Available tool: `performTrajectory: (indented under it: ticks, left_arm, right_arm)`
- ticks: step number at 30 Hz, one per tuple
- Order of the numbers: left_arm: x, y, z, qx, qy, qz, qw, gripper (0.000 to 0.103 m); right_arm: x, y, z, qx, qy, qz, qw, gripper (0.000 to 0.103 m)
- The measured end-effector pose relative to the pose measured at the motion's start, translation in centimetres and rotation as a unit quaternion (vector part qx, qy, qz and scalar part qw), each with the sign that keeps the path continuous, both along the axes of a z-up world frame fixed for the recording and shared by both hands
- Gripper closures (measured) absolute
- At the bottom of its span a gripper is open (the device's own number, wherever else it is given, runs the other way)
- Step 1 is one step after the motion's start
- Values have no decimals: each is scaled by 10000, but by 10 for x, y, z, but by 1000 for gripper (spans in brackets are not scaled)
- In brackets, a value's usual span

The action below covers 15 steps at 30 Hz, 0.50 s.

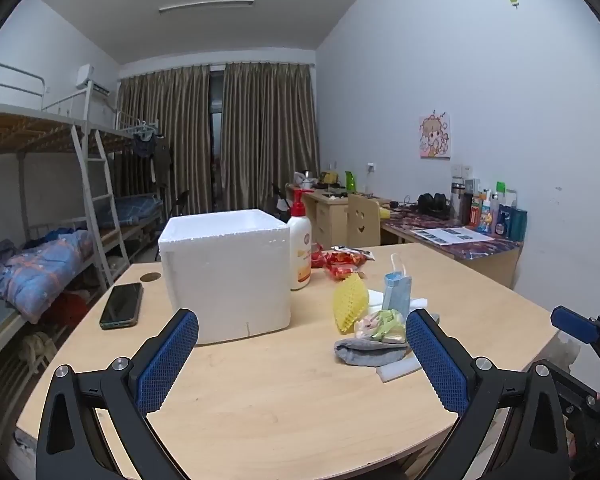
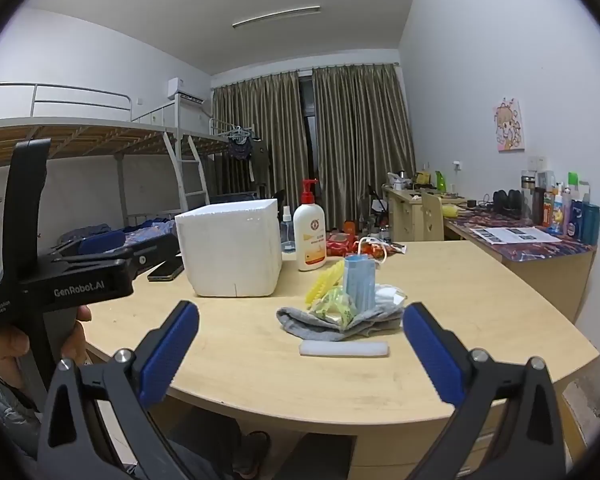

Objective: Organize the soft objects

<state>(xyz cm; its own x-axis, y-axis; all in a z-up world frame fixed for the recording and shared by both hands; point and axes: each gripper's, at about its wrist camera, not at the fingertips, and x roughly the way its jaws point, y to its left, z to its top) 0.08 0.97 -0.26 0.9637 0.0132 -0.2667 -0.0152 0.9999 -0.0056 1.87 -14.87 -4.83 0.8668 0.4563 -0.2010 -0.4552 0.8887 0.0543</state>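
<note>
A white foam box (image 1: pixel 226 276) is standing on the wooden bench (image 1: pixel 284 392) and is serving here as the landmark. To the right of the box, a heap of soft things is lying on the bench: a grey sock (image 2: pixel 320 322) at the bottom, a crumpled green wrapper (image 2: pixel 336 304) on it, a yellow foam net (image 1: pixel 350 300) leaning behind, and a blue face mask (image 2: pixel 359 280) standing upright in the middle. A white foam strip (image 2: pixel 344 349) is lying just in front of the heap, apart from the sock. Behind the box to the right, a lotion bottle (image 2: pixel 309 236) with a red pump is standing, and red snack packets (image 1: pixel 340 260) are lying beyond it. Left of the box, a dark phone (image 1: pixel 121 306) is lying flat. The left claw (image 1: pixel 302 354) is hovering before the box with its jaws spread wide, gripping nothing. The right claw (image 2: pixel 300 350) is hovering before the heap, likewise spread wide and empty. A person's hand (image 2: pixel 16 344) is holding the left tool's handle.
</note>
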Motion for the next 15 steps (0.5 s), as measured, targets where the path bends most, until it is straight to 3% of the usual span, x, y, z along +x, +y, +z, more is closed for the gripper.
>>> performTrajectory:
  ticks: [15]
  left_arm:
    - [2, 1, -3, -5, 40, 23, 10000, 0]
  right_arm:
    - [2, -1, 0, -4, 48, 11, 10000, 0]
